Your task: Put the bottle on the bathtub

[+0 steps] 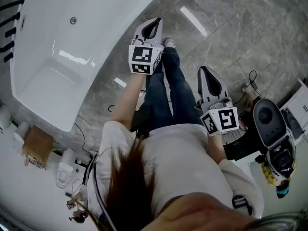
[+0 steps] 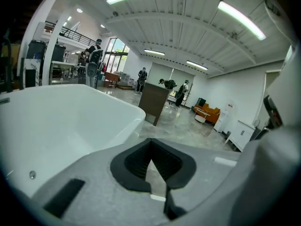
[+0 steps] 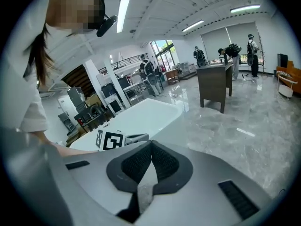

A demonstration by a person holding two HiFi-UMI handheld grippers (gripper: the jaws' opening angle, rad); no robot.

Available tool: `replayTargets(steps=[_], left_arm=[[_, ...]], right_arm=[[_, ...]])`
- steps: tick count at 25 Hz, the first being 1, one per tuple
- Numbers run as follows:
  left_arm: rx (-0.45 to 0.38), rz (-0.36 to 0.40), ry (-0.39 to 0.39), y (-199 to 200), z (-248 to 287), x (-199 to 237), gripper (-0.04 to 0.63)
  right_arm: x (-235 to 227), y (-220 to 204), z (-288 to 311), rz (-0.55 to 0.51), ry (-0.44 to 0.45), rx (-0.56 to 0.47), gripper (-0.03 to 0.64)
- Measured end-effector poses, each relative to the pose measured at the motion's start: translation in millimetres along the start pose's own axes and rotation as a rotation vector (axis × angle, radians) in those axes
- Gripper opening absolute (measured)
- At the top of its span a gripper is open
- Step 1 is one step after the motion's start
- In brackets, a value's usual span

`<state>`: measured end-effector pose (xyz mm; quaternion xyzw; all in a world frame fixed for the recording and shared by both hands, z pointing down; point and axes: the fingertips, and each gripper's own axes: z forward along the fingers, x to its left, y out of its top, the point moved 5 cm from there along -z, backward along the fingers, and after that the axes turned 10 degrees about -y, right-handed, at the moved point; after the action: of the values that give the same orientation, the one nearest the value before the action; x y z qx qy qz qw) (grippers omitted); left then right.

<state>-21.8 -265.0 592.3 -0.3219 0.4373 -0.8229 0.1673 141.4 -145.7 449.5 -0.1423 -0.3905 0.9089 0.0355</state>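
No bottle shows in any view. The white bathtub [image 1: 72, 47] stands on the grey marble floor at the upper left of the head view, and it is empty inside. My left gripper [image 1: 156, 22] is held out in front of the person, close to the tub's near rim, jaws shut with nothing in them. My right gripper [image 1: 204, 70] hangs further right over the floor, also shut and empty. The left gripper view has the tub [image 2: 61, 121] just left of the closed jaw tips [image 2: 150, 141]. In the right gripper view the tub [image 3: 146, 114] lies beyond the closed tips [image 3: 150, 144].
A dark pedestal [image 2: 154, 102] stands past the tub's end, with several people behind it. A cardboard box [image 1: 37, 146] and cables lie near the tub's foot. A black machine [image 1: 269, 121] stands at the right. An orange sofa [image 2: 209, 111] sits far back.
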Motion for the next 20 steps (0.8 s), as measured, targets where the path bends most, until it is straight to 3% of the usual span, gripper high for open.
replayTargets(steps=[3,14,20], left_arm=[[-0.018,0.014,0.015,26.5,-13.2,-3.4,0.014],[-0.110,-0.049,0.090,125.5,-84.6,-35.3,0.014],[-0.134,0.063,0.119,173.6,-137.6,-67.9,0.014]], right_arm=[[6.8,13.5,-7.1,-0.015,0.015,-0.009,0.012],[31.5,84.0,-38.5,-0.047,0.073,-0.112,0.012],[46.9,114.4,-62.6,-0.058,0.096,-0.155,0.012]])
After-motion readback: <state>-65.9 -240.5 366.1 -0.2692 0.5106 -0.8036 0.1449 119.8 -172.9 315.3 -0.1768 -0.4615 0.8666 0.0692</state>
